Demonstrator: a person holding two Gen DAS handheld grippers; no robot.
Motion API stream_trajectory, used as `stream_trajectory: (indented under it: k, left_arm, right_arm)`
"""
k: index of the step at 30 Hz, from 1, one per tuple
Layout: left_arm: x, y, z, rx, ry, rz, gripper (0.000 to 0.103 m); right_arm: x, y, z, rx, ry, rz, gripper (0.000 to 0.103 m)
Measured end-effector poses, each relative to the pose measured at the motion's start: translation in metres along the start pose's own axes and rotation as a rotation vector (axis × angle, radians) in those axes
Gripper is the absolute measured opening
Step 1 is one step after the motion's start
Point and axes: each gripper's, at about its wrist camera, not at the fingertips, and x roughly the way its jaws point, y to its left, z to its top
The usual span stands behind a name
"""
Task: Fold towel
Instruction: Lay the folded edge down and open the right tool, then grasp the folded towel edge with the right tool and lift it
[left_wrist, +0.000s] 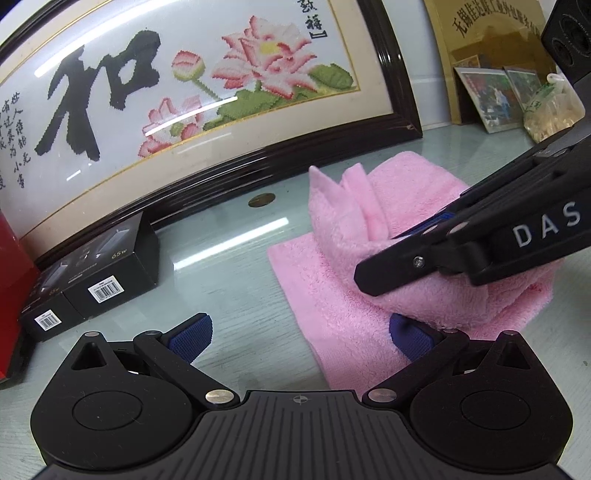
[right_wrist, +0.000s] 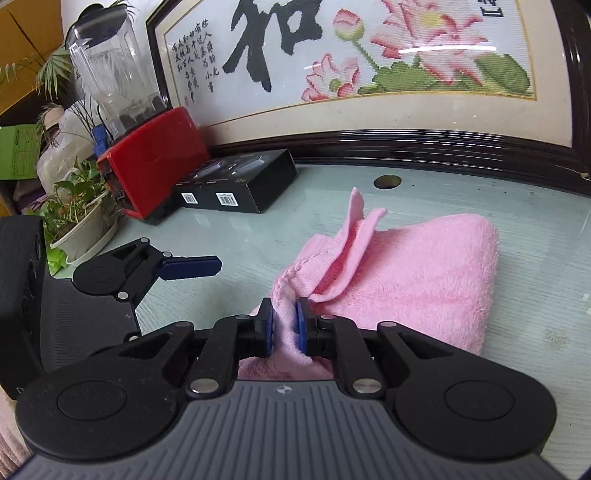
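Pink towel (right_wrist: 406, 273): one, on the glass table (right_wrist: 229, 236). My right gripper (right_wrist: 285, 326) clamps one bunched edge; my left gripper (left_wrist: 301, 338) stands wide apart, empty. Black boxes (right_wrist: 236, 184): two.

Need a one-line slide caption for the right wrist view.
Right tool pinches a pink towel edge on the glass table; left tool open alongside.
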Motion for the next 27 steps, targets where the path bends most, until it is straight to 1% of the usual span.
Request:
stream_trajectory:
  k: [2, 5, 9, 12, 14, 16, 17, 18, 19, 21, 22, 23, 25, 27]
  left_arm:
    - [-0.006, 0.003, 0.0, 0.017, -0.004, -0.003, 0.103]
    - [-0.02, 0.012, -0.006, 0.043, -0.044, -0.003, 0.103]
    - [-0.017, 0.007, -0.015, 0.107, -0.018, 0.001, 0.103]
    - [-0.018, 0.001, -0.016, 0.134, -0.036, 0.015, 0.103]
    - [-0.017, 0.002, -0.015, 0.126, -0.032, 0.012, 0.103]
    - [-0.018, 0.004, -0.015, 0.12, -0.027, 0.004, 0.103]
    - [-0.018, 0.005, -0.016, 0.12, -0.027, 0.0, 0.103]
    - [-0.019, 0.007, -0.016, 0.12, -0.027, -0.002, 0.103]
    - [-0.02, 0.008, -0.017, 0.121, -0.029, -0.003, 0.103]
    - [-0.021, 0.011, -0.019, 0.122, -0.033, -0.001, 0.103]
    - [-0.021, 0.012, -0.02, 0.121, -0.033, 0.001, 0.103]
    - [-0.021, 0.013, -0.02, 0.121, -0.032, 0.002, 0.103]
    - [-0.021, 0.014, -0.021, 0.12, -0.031, 0.002, 0.103]
    - [-0.022, 0.014, -0.022, 0.121, -0.034, 0.001, 0.103]
  right_arm:
    - [0.0, -0.005, 0.0, 0.018, 0.002, 0.011, 0.014]
    - [0.0, -0.002, 0.002, 0.014, 0.0, 0.022, 0.014]
    - [0.001, 0.003, 0.006, 0.004, -0.003, 0.036, 0.015]
    - [0.002, 0.007, 0.009, -0.003, -0.005, 0.047, 0.015]
    - [0.012, 0.012, 0.009, -0.02, 0.022, 0.038, 0.018]
    - [0.022, 0.015, 0.006, -0.034, 0.043, 0.01, 0.021]
    - [0.024, 0.015, 0.005, -0.038, 0.048, 0.0, 0.024]
    - [0.023, 0.014, 0.005, -0.032, 0.048, 0.011, 0.033]
    - [0.018, 0.012, 0.006, -0.015, 0.039, 0.032, 0.051]
    - [0.001, 0.009, 0.01, 0.003, -0.015, 0.091, 0.07]
    - [-0.008, 0.009, 0.011, 0.0, -0.046, 0.12, 0.07]
    - [-0.016, 0.008, 0.012, -0.003, -0.068, 0.13, 0.071]
    - [-0.028, 0.007, 0.013, -0.006, -0.101, 0.132, 0.073]
    - [-0.041, 0.005, 0.013, -0.009, -0.134, 0.134, 0.074]
